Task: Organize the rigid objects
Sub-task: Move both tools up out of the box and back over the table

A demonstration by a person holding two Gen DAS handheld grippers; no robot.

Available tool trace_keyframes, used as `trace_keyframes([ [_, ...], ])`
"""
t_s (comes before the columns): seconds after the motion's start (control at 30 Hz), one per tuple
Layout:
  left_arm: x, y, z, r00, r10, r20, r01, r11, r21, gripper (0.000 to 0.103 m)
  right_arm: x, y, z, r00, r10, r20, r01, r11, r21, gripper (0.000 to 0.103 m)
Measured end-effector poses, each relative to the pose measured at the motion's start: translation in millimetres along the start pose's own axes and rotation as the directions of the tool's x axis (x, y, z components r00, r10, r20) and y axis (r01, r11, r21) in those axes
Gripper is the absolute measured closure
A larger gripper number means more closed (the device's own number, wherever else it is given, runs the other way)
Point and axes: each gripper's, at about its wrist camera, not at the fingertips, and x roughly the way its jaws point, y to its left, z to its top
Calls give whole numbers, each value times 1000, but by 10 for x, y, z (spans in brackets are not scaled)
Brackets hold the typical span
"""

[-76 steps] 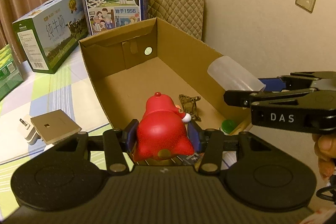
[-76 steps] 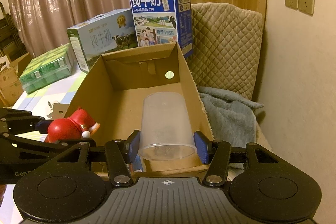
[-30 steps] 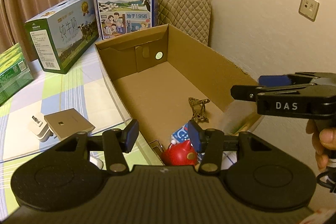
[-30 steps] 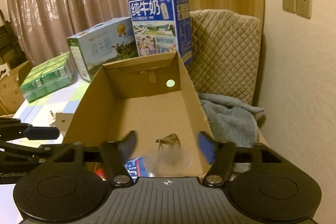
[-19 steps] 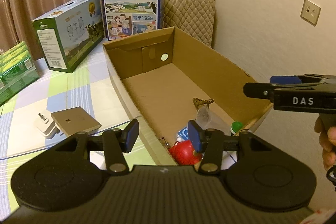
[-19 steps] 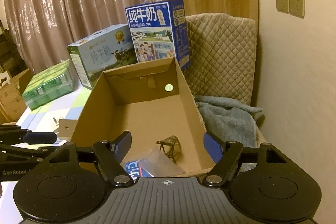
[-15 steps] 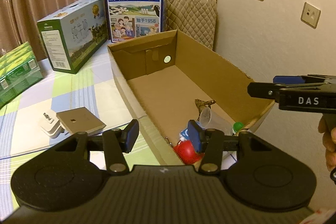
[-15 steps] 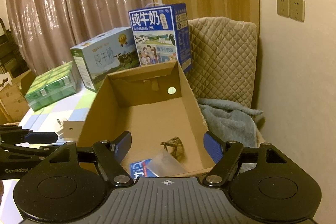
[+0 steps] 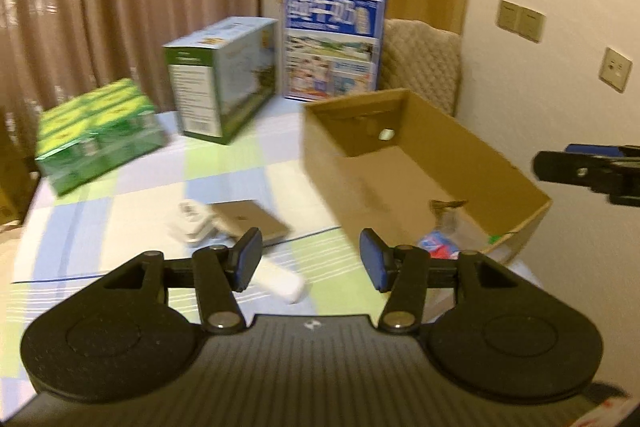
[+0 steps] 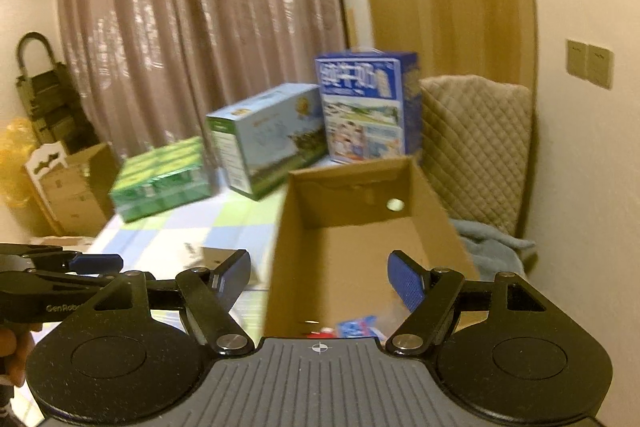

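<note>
The open cardboard box [image 9: 460,151] stands on the checked tablecloth; in the right wrist view the box [image 10: 348,227] is straight ahead. At its near end lie a blue packet [image 9: 432,241], a bit of the red toy [image 9: 442,251], a clear plastic cup [image 9: 460,223] and a small brown object [image 9: 446,203]. My left gripper [image 9: 310,263] is open and empty, above the table left of the box. My right gripper [image 10: 320,277] is open and empty, above the box's near end. On the table lie a tan flat square [image 9: 250,221], a white charger [image 9: 192,223] and a white oblong object [image 9: 278,285].
A green pack of cartons [image 9: 96,135], a green-white milk carton box [image 9: 222,83] and a blue milk carton box [image 9: 332,47] stand at the table's far side. A quilted chair [image 10: 476,143] with a grey blanket [image 10: 492,247] is right of the box, by the wall.
Both grippers let go of the red toy and the cup, which now lie in the box. Both have drawn back and up; the left one has swung left over the table.
</note>
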Motion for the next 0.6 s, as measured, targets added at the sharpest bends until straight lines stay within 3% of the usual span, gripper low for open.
trace_keyframes([
  [0.3,-293,800,-245,992,128,-7,-128,990,-61,43,151,713,-168,995,96,-16,-96,993,-61,30],
  [0.6,-155,1248,-612,983,179,-47,-183,978,-101,30,665,1093,-531,986,136,-99,-145,985,-94,30],
])
